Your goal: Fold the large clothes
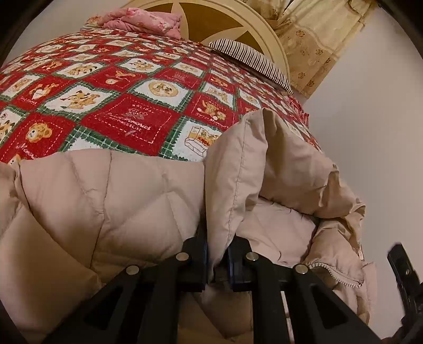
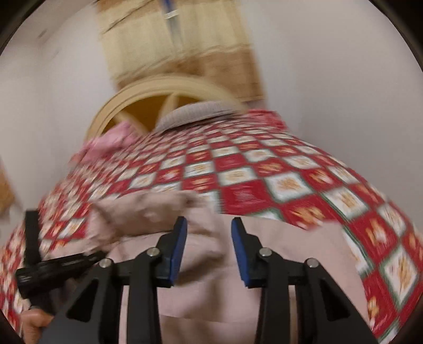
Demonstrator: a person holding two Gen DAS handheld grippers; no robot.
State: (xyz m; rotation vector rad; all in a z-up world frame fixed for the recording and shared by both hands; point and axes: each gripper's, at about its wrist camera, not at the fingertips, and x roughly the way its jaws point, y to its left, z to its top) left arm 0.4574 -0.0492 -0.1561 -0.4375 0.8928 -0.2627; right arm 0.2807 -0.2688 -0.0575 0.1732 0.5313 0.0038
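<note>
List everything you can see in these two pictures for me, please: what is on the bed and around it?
puffy jacket: one, beige, crumpled on the near end of the bed
bedspread: one, red, white and green patchwork with bears, covering the bed
striped pillow: one, dark and white, at the headboard
pink bedding: one folded bundle, by the headboard
headboard: one, cream and brown, rounded
curtain: one, cream and patterned, behind the bed
left hand-held gripper: one, black, shut on a fold of the jacket
right hand-held gripper: one, black with blue pads, open above the jacket
</note>
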